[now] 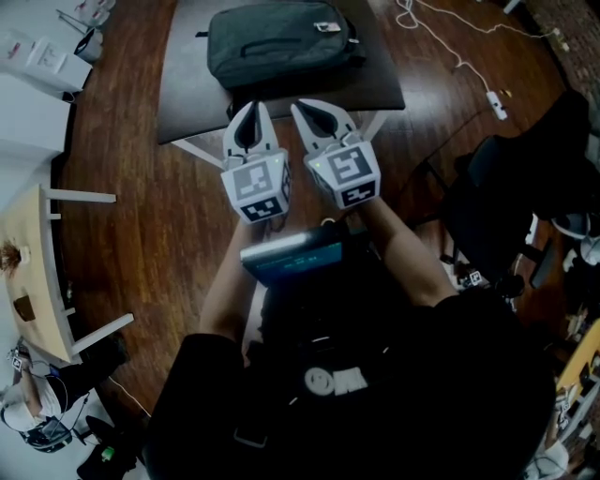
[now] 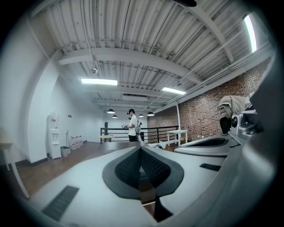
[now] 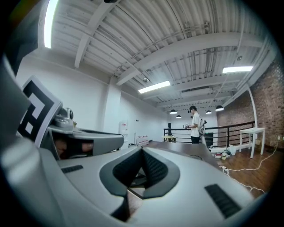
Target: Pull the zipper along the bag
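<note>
A dark grey-green bag (image 1: 277, 42) lies flat on a dark table (image 1: 375, 89) at the top of the head view, with a small pale tag (image 1: 326, 26) near its far right corner. I cannot make out its zipper. My left gripper (image 1: 252, 107) and right gripper (image 1: 300, 105) are held side by side, tips at the table's near edge, short of the bag. In the left gripper view the left gripper (image 2: 140, 149) has its jaws meeting with nothing between them. The right gripper (image 3: 142, 150) looks the same in its own view. The bag shows in neither gripper view.
A person (image 2: 132, 126) stands far off by a black railing. A white cable and power strip (image 1: 495, 103) lie on the wooden floor right of the table. A black chair (image 1: 506, 206) stands at the right, a pale table (image 1: 37, 272) at the left.
</note>
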